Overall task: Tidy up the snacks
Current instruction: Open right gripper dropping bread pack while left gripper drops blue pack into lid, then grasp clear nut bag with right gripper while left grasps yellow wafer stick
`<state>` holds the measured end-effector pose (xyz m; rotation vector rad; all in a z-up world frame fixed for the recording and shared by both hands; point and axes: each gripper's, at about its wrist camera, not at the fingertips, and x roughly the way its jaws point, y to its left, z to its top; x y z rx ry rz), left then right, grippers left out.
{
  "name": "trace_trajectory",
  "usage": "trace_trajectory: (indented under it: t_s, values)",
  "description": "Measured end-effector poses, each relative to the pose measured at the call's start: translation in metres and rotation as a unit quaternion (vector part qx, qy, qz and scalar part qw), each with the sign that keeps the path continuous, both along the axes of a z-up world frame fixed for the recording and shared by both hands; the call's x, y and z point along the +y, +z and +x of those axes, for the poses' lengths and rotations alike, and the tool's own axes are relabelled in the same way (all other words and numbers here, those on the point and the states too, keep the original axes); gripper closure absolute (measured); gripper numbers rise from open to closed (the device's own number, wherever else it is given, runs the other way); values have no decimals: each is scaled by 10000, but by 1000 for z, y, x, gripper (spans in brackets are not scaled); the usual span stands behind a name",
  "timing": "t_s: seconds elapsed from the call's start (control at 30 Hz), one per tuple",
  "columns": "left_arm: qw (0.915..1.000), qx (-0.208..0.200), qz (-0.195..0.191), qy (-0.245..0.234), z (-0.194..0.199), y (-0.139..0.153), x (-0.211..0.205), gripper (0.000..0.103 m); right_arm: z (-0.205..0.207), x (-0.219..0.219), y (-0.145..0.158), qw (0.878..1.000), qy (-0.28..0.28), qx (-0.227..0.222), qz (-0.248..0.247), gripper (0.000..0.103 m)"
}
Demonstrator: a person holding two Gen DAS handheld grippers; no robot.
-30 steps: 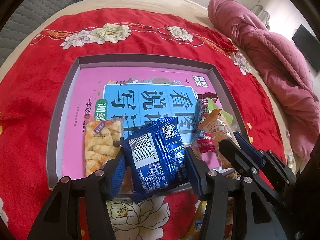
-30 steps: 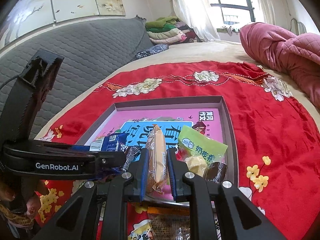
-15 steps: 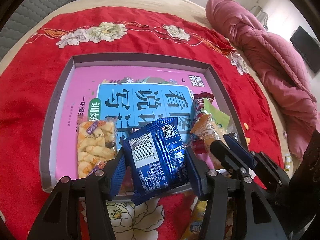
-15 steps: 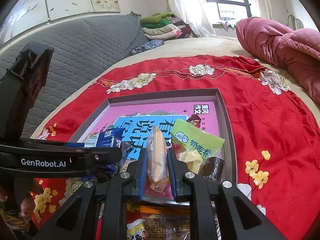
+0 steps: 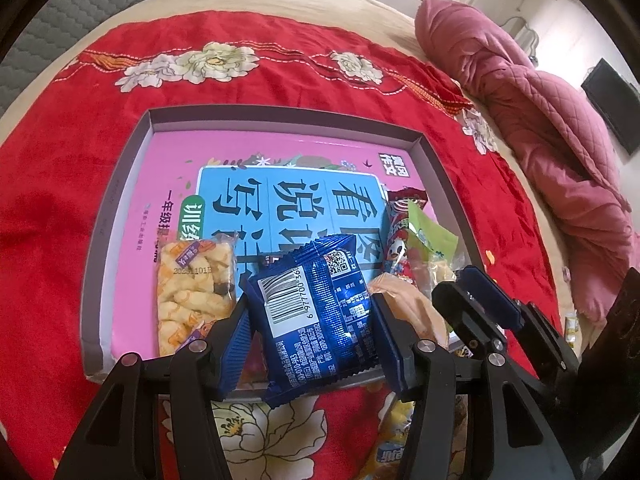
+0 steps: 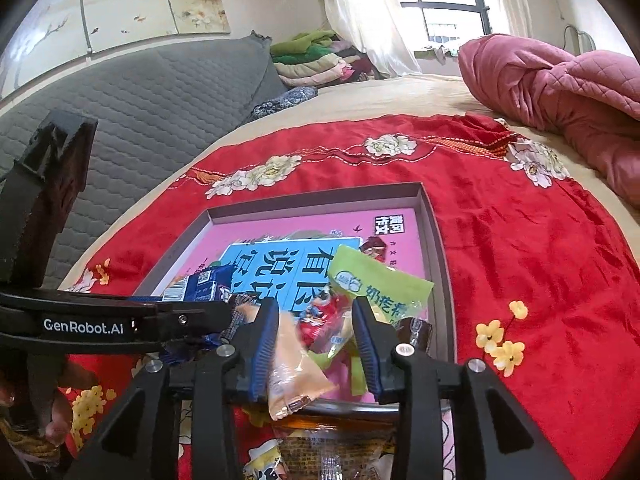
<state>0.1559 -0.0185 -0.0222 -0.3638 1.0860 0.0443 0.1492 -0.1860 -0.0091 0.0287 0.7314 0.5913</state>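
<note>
My left gripper (image 5: 312,332) is shut on a blue foil snack packet (image 5: 316,312) and holds it over the near edge of the grey tray (image 5: 280,114), which has a pink and blue book as its floor. My right gripper (image 6: 316,344) is open over the tray's near right corner; an orange snack packet (image 6: 292,368) lies loose between its fingers, leaning on the left one. In the tray lie a yellow puffed-snack bag (image 5: 192,296), a red stick packet (image 5: 400,232) and a green packet (image 6: 376,280).
The tray sits on a red flowered cloth (image 5: 240,40) on a bed. More snack packets (image 6: 332,452) lie on the cloth just in front of the tray. A pink quilt (image 5: 540,120) is piled at the right. A grey headboard (image 6: 140,92) stands at the left.
My right gripper has opened and let go of the orange packet, which now tips down onto the tray's near corner. My left gripper keeps hold of the blue packet and has moved slightly.
</note>
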Motion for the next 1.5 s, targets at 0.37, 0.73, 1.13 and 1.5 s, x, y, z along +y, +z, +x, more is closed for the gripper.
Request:
trace_trajectory:
  t_s: [0.37,0.73,1.13,1.5]
  values:
    - [9999,-154,2,-2,-4,12,2,40,-5,-16,13,9997,-152,-19,208,57]
    - [9995,-282,-20,-142,-20,29,-1,39,-17,-28,21,9996,-187,1,232,52]
    - [9989,-230,82,-403,-45,30,-16,39,-32,-50,32,9990,-362,37,271,47]
    - [9956,17,85,-928,-66,16,-43,39,-48,-59,30,9989,-380,222,182,45]
